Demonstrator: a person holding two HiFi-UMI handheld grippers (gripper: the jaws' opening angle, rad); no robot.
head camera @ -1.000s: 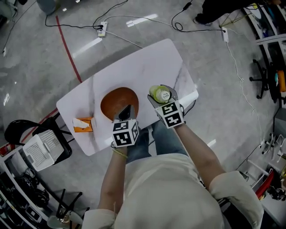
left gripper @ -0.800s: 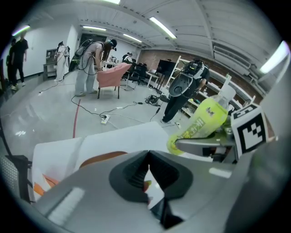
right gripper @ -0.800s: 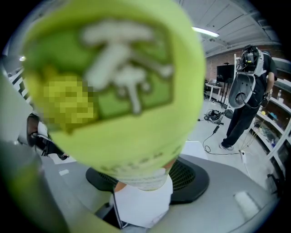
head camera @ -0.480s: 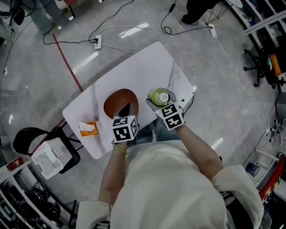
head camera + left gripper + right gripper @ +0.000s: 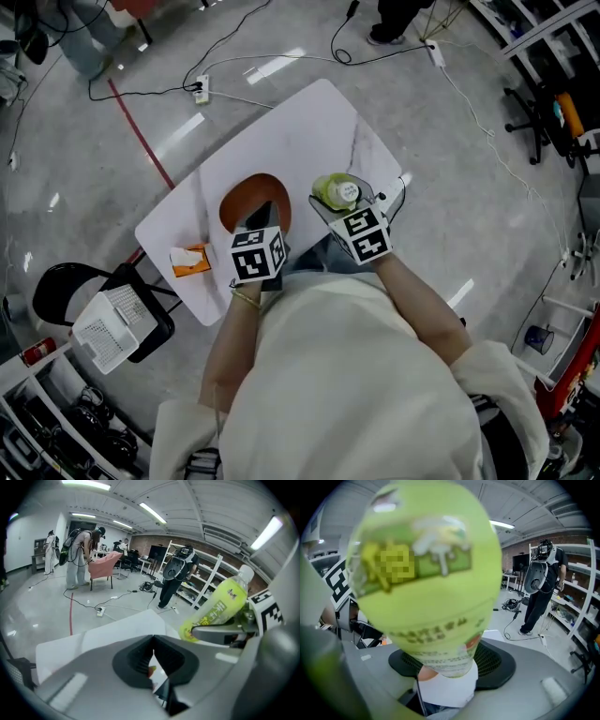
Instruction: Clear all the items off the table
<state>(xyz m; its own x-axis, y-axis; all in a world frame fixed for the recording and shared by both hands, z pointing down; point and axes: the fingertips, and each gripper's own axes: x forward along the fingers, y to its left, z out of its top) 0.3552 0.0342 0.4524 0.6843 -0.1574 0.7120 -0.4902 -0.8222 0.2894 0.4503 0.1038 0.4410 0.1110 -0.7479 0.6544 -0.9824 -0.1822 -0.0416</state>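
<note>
A green drink bottle point(image 5: 336, 192) with a white cap is clamped between the fingers of my right gripper point(image 5: 341, 202), above the white table's point(image 5: 309, 122) near edge. It fills the right gripper view as the bottle point(image 5: 426, 583) and shows at the right of the left gripper view as the bottle point(image 5: 219, 607). My left gripper point(image 5: 263, 219) is shut on the near rim of the orange plate point(image 5: 246, 199). In the left gripper view only a sliver of orange shows between the closed jaws of the left gripper point(image 5: 151, 662).
An orange packet point(image 5: 190, 260) lies on the table's left end. A black chair carrying a white basket point(image 5: 108, 326) stands left of the table. Cables and a power strip point(image 5: 200, 89) lie on the floor beyond, with shelving at the right and people farther off.
Both grippers have risen and drawn toward me, the bottle going up with the right one. More of the orange plate is covered by the left gripper, and its near rim has come up.
</note>
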